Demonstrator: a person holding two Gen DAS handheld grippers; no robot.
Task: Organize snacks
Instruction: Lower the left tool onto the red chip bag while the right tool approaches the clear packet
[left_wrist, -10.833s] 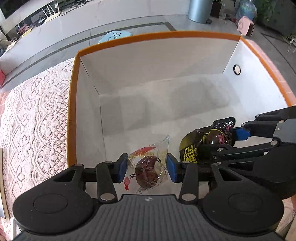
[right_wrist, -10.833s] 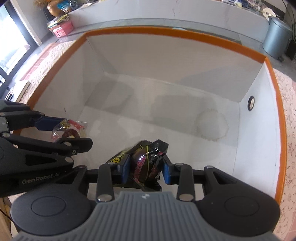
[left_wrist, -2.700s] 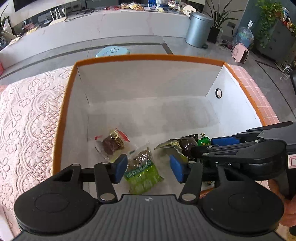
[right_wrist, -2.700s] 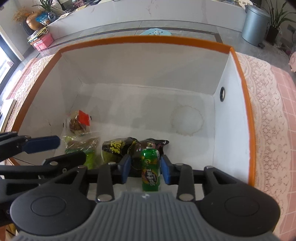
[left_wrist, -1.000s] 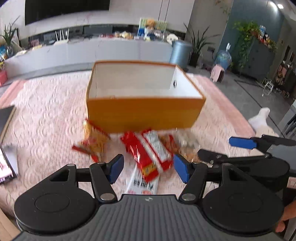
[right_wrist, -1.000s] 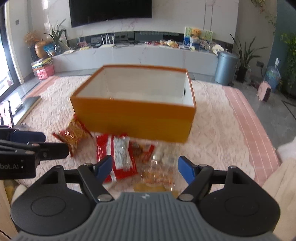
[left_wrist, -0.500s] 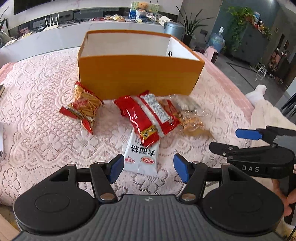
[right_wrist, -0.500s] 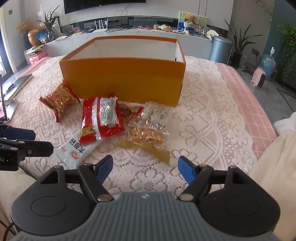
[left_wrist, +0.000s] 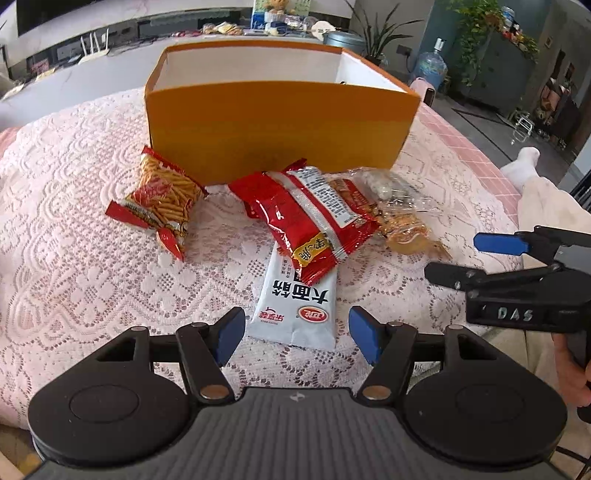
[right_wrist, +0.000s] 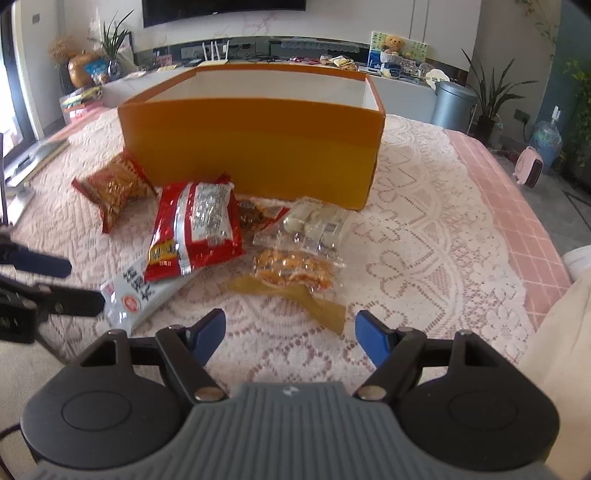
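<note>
Now | white packet (left_wrist: 295, 306) — flat, red logo | left gripper (left_wrist: 297, 334), right gripper (right_wrist: 290, 339) fingers released — empty

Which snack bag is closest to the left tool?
The white packet, lying right between the open left tool. The red bags sit farther back, nearer the orange box.

Black grippers (left_wrist: 296, 334), blue fingers (left_wrist: 364, 338), perhaps "DAS" lettering

"DAS" on the right gripper (left_wrist: 476, 258); Chinese print on white packet (left_wrist: 295, 306).
</note>
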